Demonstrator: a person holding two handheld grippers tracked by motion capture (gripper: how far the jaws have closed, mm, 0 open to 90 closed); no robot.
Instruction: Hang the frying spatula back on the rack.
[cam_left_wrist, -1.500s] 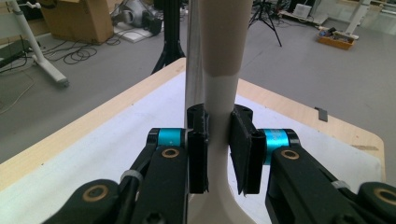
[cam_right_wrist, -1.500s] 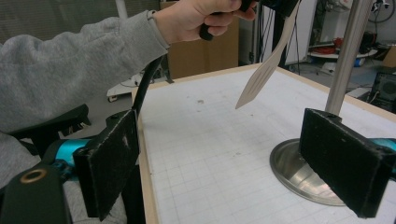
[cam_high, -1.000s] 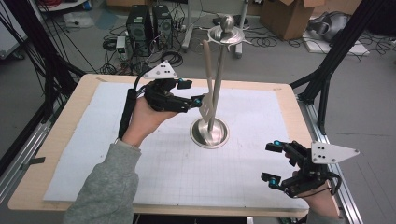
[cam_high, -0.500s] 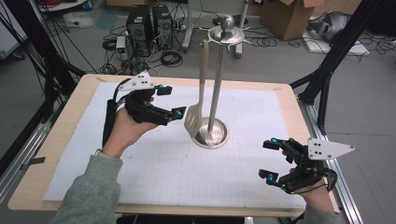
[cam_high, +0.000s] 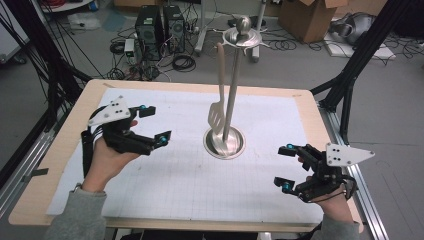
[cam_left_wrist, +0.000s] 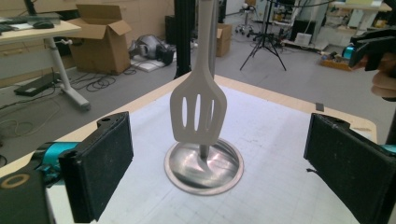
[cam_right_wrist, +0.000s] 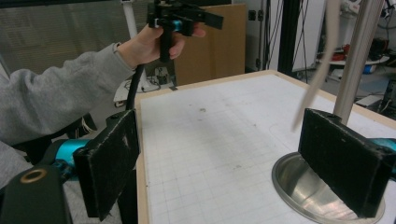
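Observation:
A metal utensil stand, a thin pole (cam_high: 234, 90) on a round base (cam_high: 224, 142), rises mid-table. A beige slotted spatula (cam_high: 216, 116) hangs from the ring at its top, blade just above the base. My left gripper (cam_high: 159, 124) hovers to the left of the stand, a hand's width off. Its jaws have just been opening and stand open with nothing between them. In the left gripper view the spatula (cam_left_wrist: 198, 112) hangs beyond the jaws, over the base (cam_left_wrist: 204, 163). My right gripper (cam_high: 281, 166) stands open near the front right edge, holding nothing.
A white gridded mat (cam_high: 175, 185) covers the wooden table (cam_high: 60, 150). Black frame posts (cam_high: 350, 85) stand at the table's right side. Cables, computer towers (cam_high: 159, 25) and cardboard boxes (cam_high: 305, 17) lie on the floor behind.
My left gripper has drawn back to the left, away from the spatula and stand, and sunk a little. The spatula now hangs free beside the pole. The right gripper has stayed put.

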